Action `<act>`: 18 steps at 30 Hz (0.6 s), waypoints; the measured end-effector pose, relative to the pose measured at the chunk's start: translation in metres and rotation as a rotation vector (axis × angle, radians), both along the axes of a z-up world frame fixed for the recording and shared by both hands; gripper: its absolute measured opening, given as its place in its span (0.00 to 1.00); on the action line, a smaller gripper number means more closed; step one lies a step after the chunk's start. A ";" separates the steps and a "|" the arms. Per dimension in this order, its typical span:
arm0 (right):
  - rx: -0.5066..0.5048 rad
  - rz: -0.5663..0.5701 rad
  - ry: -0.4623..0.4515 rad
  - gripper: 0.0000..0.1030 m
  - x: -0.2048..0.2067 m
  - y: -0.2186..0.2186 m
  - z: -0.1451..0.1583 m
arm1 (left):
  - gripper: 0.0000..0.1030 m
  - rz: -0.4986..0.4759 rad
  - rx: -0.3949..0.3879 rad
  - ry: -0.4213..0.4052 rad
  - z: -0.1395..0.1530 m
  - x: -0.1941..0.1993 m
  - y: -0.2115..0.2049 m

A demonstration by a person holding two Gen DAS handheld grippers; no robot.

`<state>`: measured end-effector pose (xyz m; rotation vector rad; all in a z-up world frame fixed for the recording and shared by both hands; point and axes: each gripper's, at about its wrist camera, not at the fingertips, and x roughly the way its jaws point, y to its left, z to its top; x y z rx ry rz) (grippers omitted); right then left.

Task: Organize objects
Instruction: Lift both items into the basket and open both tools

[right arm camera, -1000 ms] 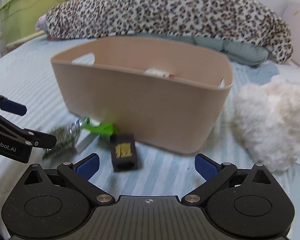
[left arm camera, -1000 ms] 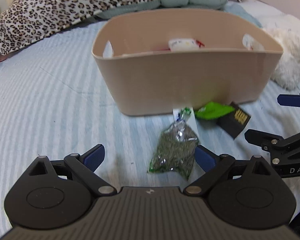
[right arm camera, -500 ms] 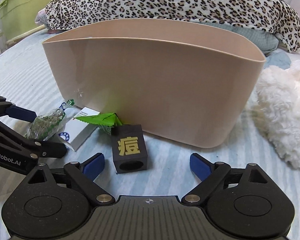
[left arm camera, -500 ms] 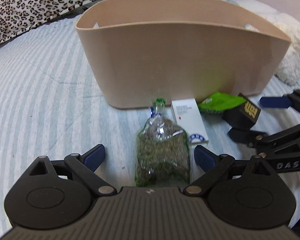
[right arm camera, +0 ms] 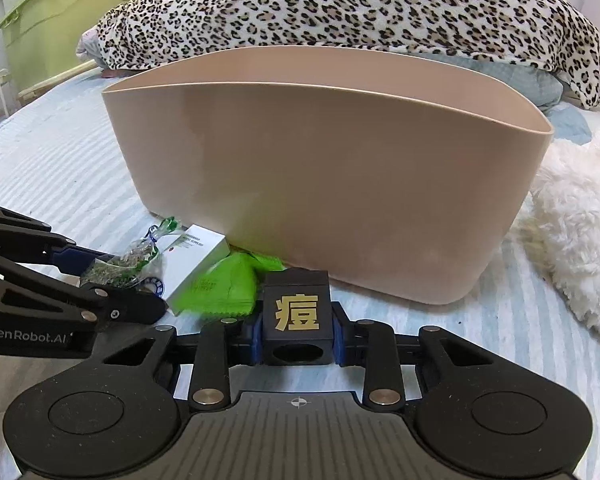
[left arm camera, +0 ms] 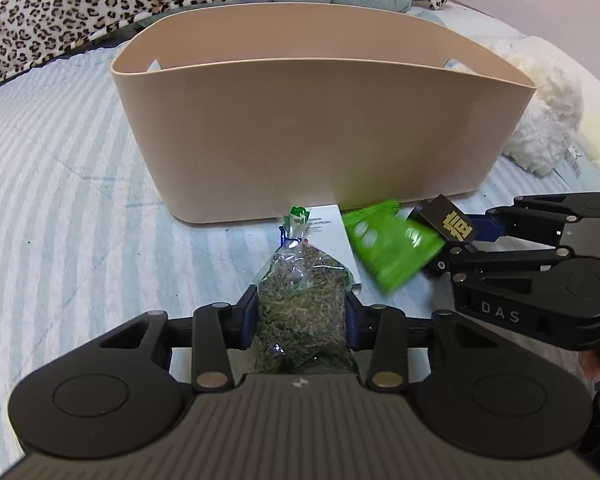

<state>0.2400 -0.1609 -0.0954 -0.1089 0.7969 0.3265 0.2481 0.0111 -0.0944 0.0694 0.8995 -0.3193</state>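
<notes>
The black cube [right arm camera: 298,316] carries one gold Chinese character, 痘. The left gripper [right arm camera: 112,268] shows "GenRobot.AI" in white on its side. The right gripper [left arm camera: 466,236] shows the letters "DAS". The print on the white box [right arm camera: 198,258] is too small to read.

Soft even light – fisheye-bent edges, green packet [left arm camera: 392,248] motion-blurred.

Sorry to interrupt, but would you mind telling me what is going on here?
Someone is tidying small items on a bed with two handheld claws. The left claw is shut on a bag of dried herbs, the right claw on a black cube. A white box and green packet lie before the beige tub.
</notes>
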 end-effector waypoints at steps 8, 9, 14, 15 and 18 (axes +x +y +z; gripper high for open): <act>0.007 -0.018 0.011 0.28 -0.013 -0.012 0.008 | 0.38 0.005 0.010 -0.042 0.008 -0.018 -0.004; 0.015 -0.023 0.008 0.28 -0.016 -0.015 0.009 | 0.38 0.004 0.008 -0.047 0.010 -0.020 -0.003; 0.056 -0.033 -0.022 0.28 -0.030 -0.026 0.020 | 0.38 0.007 -0.004 -0.072 0.022 -0.032 -0.002; 0.057 -0.030 -0.027 0.28 -0.033 -0.026 0.022 | 0.38 0.009 -0.005 -0.080 0.025 -0.035 -0.002; 0.059 -0.021 -0.047 0.28 -0.041 -0.030 0.030 | 0.38 0.014 -0.017 -0.104 0.035 -0.044 0.000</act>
